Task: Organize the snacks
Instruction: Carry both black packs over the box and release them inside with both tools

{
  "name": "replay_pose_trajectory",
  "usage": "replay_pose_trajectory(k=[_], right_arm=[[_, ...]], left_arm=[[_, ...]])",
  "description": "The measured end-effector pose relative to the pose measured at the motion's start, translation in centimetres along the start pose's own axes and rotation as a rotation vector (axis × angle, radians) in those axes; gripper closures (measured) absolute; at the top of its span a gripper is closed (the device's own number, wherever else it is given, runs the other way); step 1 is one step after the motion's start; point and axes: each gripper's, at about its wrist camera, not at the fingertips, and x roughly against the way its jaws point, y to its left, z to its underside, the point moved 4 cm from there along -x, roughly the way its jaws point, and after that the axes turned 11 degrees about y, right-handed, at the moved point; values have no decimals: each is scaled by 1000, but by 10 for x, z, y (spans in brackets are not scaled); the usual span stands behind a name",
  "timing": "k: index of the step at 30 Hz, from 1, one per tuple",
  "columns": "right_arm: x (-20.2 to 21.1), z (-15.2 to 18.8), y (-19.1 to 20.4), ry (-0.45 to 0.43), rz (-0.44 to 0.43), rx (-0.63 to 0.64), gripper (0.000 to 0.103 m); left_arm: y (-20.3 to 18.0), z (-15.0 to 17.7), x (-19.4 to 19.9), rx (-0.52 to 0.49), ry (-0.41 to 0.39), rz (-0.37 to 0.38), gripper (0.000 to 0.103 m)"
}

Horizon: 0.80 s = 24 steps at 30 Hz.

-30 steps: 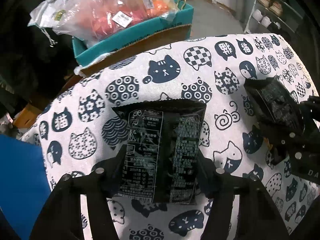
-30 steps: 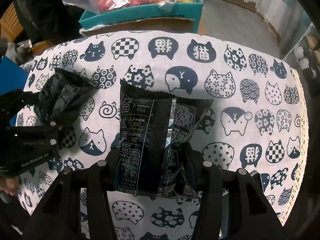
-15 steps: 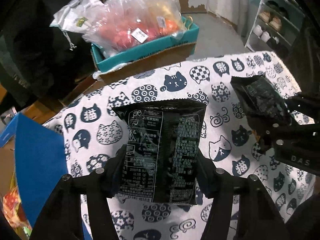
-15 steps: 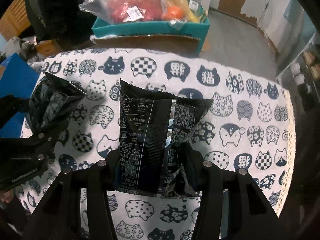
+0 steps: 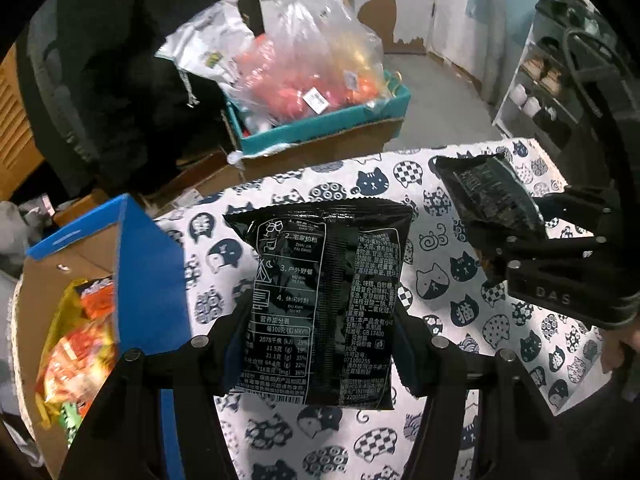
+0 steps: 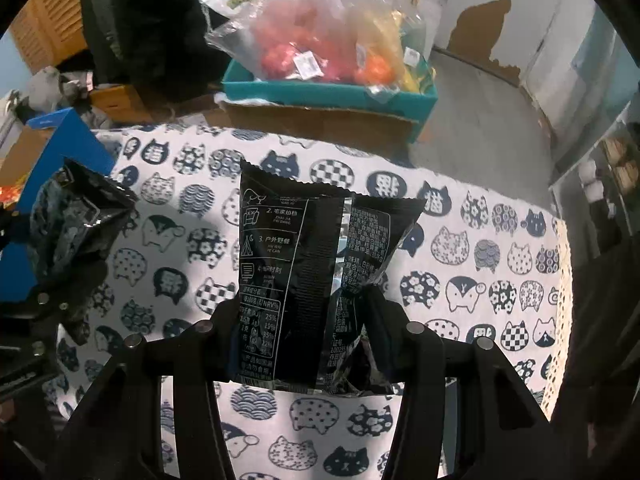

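Now each hand-held gripper, left (image 5: 320,344) and right (image 6: 300,328), pinches a black foil snack packet (image 5: 324,300) above the cat-print table (image 5: 460,344), probably bound next for the blue-walled cardboard box (image 5: 148,272).

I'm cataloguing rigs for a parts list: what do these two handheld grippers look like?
Both are matte black. The left gripper has angular arms, silver round bolts and blue pads on its fingers. The right gripper looks the same; from the side, its body carries pale raised lettering that reads DAS.
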Motion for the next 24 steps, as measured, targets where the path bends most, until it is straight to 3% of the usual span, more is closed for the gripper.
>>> replay_pose_trajectory(k=[13, 24], right_arm=[[37, -12, 52, -62, -10, 77, 54], [55, -31, 107, -88, -38, 148, 54]], left_arm=[[33, 21, 56, 54, -67, 11, 41], [84, 42, 82, 142, -108, -6, 41]])
